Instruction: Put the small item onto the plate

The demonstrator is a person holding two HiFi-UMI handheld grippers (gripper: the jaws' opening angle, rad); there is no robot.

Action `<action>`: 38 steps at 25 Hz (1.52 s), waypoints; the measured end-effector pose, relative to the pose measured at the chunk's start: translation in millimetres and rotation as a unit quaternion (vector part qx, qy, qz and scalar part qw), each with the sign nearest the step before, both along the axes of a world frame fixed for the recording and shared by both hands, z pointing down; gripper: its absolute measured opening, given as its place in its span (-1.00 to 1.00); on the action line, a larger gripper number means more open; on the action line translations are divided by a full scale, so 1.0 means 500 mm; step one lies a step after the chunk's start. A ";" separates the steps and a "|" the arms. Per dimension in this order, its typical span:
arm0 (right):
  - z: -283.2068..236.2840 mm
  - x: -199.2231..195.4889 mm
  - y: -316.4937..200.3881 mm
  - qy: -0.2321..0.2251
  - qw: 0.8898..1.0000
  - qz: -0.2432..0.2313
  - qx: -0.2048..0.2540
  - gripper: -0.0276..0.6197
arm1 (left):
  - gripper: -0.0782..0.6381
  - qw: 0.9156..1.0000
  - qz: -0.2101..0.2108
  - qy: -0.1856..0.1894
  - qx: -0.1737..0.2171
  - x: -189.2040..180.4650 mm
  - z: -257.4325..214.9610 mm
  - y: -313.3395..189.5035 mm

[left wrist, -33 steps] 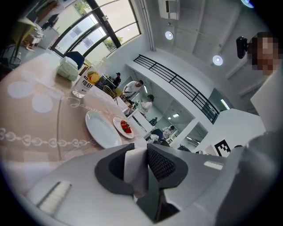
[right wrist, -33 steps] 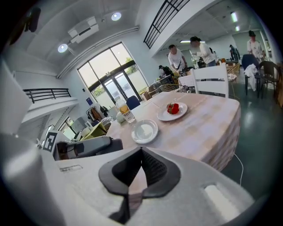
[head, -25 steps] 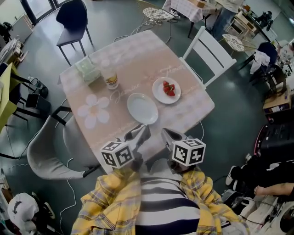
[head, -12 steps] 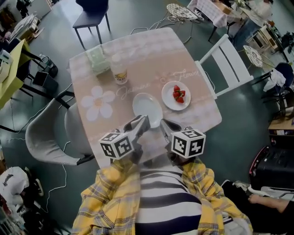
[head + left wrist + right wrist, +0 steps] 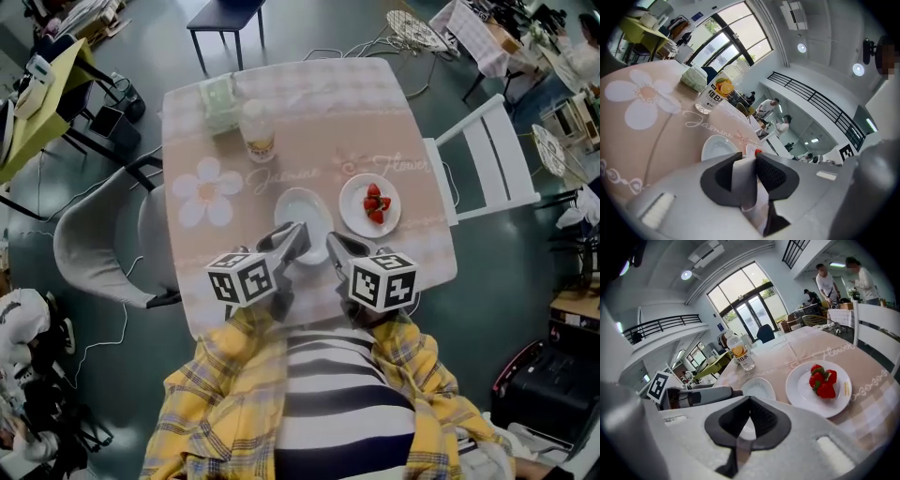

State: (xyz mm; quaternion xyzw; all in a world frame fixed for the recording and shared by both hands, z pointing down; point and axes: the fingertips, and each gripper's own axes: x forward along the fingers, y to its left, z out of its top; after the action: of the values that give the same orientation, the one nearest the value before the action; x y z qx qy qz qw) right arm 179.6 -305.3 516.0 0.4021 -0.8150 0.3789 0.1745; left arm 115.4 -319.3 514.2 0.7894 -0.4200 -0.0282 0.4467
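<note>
Overhead we see strawberries (image 5: pixel 375 202) on the right plate (image 5: pixel 352 214), with the empty plate (image 5: pixel 300 202) just beside it. The left gripper (image 5: pixel 746 155) stands slightly apart, empty. The right gripper (image 5: pixel 750 399) is closed and empty; we should open it before taking one strawberry.

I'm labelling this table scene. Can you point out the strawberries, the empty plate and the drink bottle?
strawberries (image 5: pixel 826 390), right gripper view, on the nearest berry.
empty plate (image 5: pixel 302 211), head view, its bare centre.
drink bottle (image 5: pixel 257 131), head view, its clear body.
</note>
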 end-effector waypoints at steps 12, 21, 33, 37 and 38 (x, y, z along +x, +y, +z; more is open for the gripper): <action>0.021 -0.008 -0.039 -0.007 0.999 -0.039 -0.016 -0.91 | -0.54 0.999 0.021 -0.021 -0.038 0.029 0.039 -0.019; 0.034 -0.012 -0.037 -0.004 0.999 -0.045 -0.026 -0.91 | -0.56 0.996 0.059 -0.061 -0.021 0.041 0.040 -0.020; 0.037 -0.014 -0.036 -0.002 0.999 -0.044 -0.030 -0.91 | -0.22 0.989 0.060 -0.137 0.016 0.028 0.046 -0.036; 0.041 -0.012 -0.038 -0.003 0.998 -0.044 -0.033 -0.91 | -0.07 0.986 0.053 -0.157 0.025 0.022 0.049 -0.043; 0.042 -0.011 -0.038 -0.003 0.998 -0.044 -0.034 -0.91 | -0.06 0.986 0.050 -0.158 0.029 0.020 0.046 -0.045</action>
State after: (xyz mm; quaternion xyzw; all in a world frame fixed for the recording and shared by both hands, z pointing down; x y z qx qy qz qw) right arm 174.2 -324.2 537.0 0.3588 -0.8191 0.3993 0.2022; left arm 125.5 -341.7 537.2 0.8164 -0.4444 0.1071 0.3529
